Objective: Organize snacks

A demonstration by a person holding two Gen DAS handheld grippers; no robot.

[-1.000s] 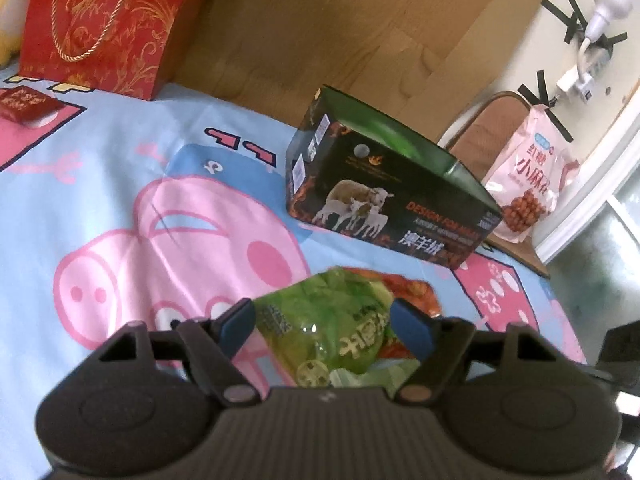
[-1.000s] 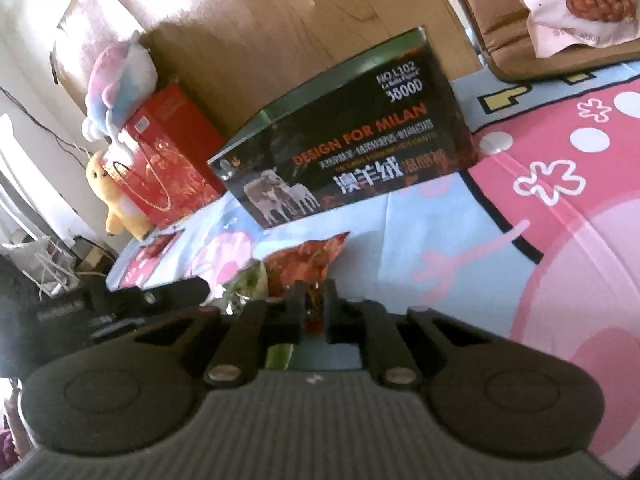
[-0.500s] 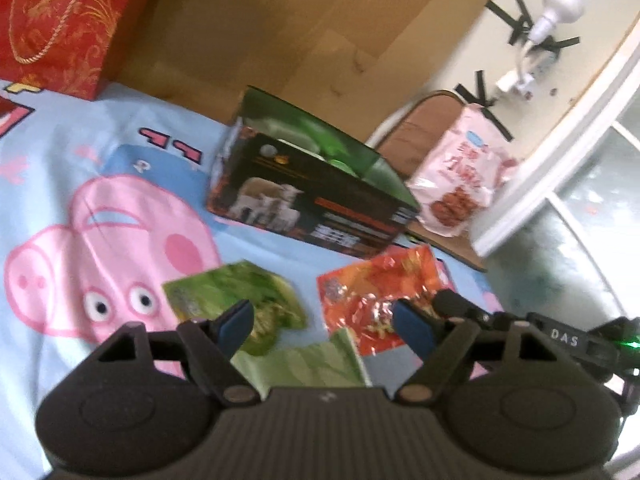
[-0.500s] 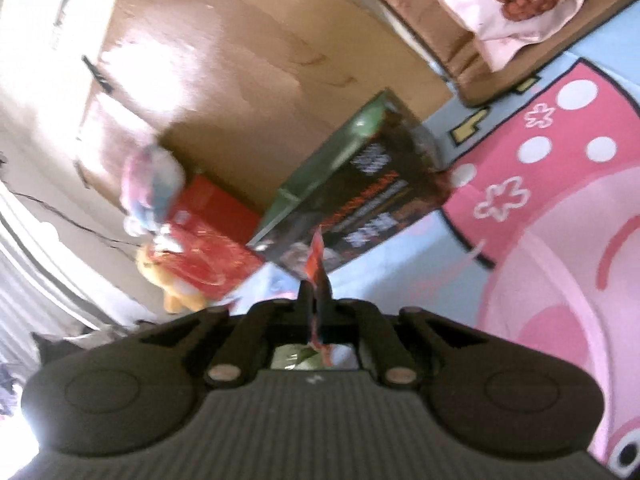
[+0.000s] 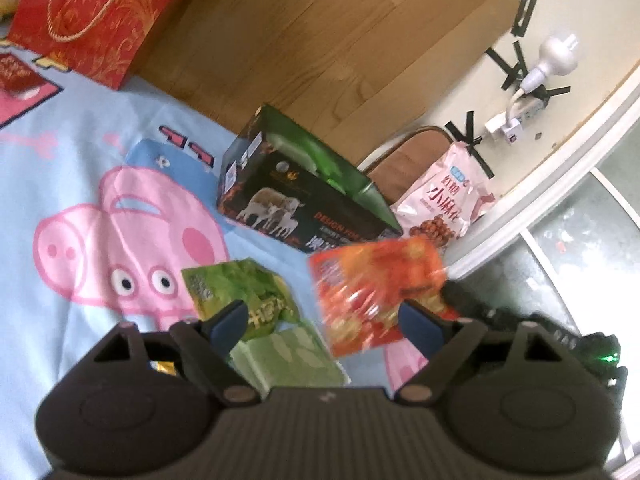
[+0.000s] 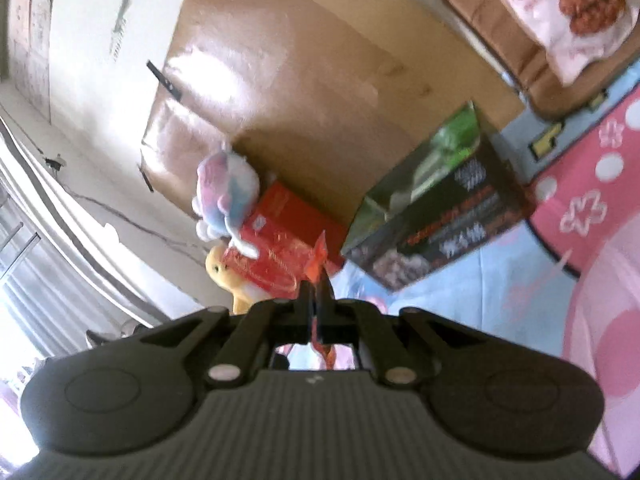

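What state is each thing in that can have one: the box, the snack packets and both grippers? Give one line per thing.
Dark open-top box: open, standing on the bedsheet.
Orange-red snack packet: lifted, pinched at one edge.
Green snack packet: lying flat, not held.
Pink snack bag: propped on the brown cushion.
Left gripper: open, jaws just widened, gripping nothing.
Right gripper: shut on the orange-red snack packet.

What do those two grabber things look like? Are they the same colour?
Almost. Both are dark charcoal plastic, with a ribbed middle and a round bulge on each side. Thin black bars with small silvery pins lead to the fingers. The left gripper has blue pads on its fingers. On the right gripper the fingers look black. No cables or sleeves are visible.
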